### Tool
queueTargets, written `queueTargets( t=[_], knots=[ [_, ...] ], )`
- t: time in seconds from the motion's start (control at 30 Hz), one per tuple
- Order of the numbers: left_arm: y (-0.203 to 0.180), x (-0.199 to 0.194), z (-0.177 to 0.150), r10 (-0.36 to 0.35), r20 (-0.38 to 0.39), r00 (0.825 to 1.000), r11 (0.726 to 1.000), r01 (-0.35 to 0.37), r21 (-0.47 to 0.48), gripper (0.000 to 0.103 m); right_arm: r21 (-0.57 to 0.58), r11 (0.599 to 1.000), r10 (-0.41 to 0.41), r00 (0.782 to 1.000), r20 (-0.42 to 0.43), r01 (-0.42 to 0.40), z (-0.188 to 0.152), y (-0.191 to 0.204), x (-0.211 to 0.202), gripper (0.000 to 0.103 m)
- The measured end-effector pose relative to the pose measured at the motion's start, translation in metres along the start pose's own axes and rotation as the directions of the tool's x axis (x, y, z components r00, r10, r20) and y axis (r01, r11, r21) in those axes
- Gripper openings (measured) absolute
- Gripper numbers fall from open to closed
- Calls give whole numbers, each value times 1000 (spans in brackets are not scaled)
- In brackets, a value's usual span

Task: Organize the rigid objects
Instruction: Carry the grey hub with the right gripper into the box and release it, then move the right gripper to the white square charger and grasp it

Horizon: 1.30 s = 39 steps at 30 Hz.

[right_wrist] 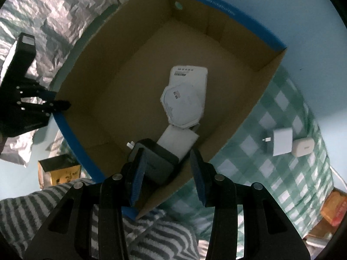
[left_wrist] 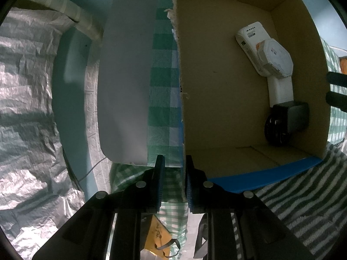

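Note:
An open cardboard box with blue outer walls stands on a green checked cloth. Inside it lie a long white device, a white hexagonal pack on top of it, a white block and a black adapter. My left gripper points straight down and is shut on the box's near wall. In the right wrist view the same gripper pinches that rim. My right gripper hangs over the box corner above the black adapter; its jaws stand slightly apart and hold nothing.
A white plug charger and a small white case lie on the checked cloth outside the box. A grey striped towel lies at the near side. A yellow box, an orange packet and crinkled silver foil surround it.

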<state>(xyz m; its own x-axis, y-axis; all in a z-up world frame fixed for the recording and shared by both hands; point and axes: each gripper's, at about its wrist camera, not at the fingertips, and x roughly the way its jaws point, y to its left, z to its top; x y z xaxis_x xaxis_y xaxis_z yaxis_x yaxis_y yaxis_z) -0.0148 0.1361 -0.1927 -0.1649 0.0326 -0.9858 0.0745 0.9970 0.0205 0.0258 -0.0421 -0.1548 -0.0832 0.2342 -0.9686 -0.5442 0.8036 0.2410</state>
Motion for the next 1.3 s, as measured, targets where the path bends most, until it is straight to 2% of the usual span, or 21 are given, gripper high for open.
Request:
queueTargets(
  t=[0.47, 0.63, 0.73, 0.87, 1.0, 1.17, 1.3],
  knots=[
    [0, -1, 0, -1, 0, 1000, 1000, 1, -1, 18, 71, 997, -40, 998, 44, 37, -6, -27, -24, 61],
    [0, -1, -1, -2, 0, 1000, 1000, 2, 0, 18, 179, 983, -50, 997, 65, 38, -7, -62, -32, 69],
    [1, -1, -1, -3, 0, 1000, 1000, 3, -1, 18, 257, 965, -69, 996, 64, 51, -11, -88, -32, 70],
    [1, -1, -2, -8, 0, 1000, 1000, 8, -3, 18, 357, 927, -134, 990, 40, 111, -15, -128, -26, 72],
    [1, -1, -2, -8, -1, 1000, 1000, 8, -2, 18, 473, 876, -118, 993, 16, 96, -19, -167, -13, 75],
    [1, -1, -2, -11, 0, 1000, 1000, 11, -6, 18, 630, 776, -52, 999, 10, 34, -22, -211, 9, 75],
    [3, 0, -3, -12, -1, 1000, 1000, 12, -6, 18, 738, 675, -2, 999, 36, -25, -25, -235, 24, 75]
  ],
)
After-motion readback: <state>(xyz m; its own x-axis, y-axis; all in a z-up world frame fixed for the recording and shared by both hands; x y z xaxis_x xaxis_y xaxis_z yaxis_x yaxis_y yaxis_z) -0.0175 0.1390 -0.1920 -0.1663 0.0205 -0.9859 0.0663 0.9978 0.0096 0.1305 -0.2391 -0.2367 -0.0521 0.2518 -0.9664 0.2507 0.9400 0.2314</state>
